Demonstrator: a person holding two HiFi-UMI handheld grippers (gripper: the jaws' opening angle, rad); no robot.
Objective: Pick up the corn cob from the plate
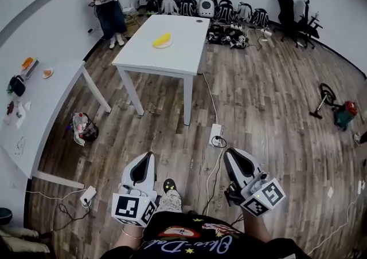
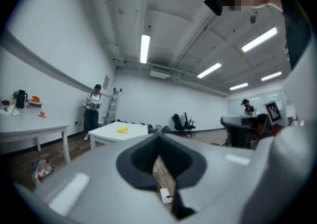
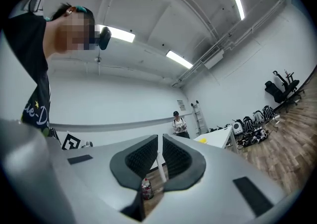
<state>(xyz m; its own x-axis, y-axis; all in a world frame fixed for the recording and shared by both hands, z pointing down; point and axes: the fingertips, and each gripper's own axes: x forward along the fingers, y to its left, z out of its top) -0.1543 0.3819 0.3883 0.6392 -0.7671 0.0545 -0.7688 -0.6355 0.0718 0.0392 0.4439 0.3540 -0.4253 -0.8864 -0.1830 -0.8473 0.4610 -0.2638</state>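
At the left, the left tool (image 1: 147,159) has its jaws pressed together with nothing between them. Far ahead, on the white table (image 1: 178,57), a plate (image 1: 168,45) holds the yellow corn cob (image 1: 162,39), well apart from both tools. On the right, the right tool (image 1: 231,154) is likewise pressed together and empty.

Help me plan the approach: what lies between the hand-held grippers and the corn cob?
Head view: wood floor, power strip and cable, then the white table holding the corn cob.
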